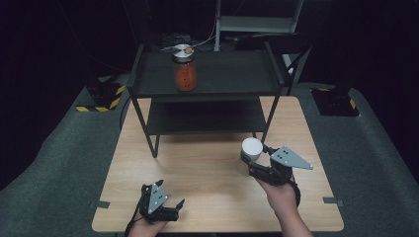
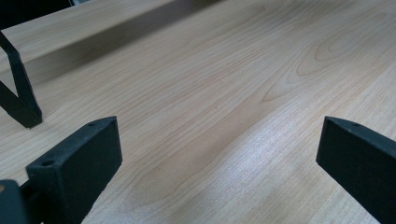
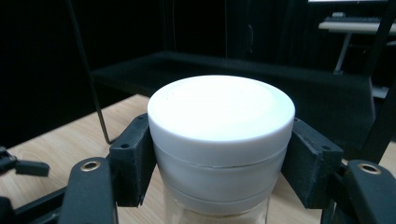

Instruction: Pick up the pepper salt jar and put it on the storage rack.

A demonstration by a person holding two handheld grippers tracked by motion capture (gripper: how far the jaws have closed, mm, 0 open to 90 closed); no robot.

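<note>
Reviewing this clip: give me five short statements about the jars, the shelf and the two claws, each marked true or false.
1. The right claw grips the white-lidded clear jar just below its lid. True.
2. The left claw holds a jar. False: its jaws stand open over the bare light wooden table.
3. The glass jar with red contents stands on the top level of the black metal shelf. True.
4. The red-filled jar lies on its side. False: it stands upright.
5. The white-lidded jar sits on the shelf. False: it is in front of the shelf, in the right claw.
</note>
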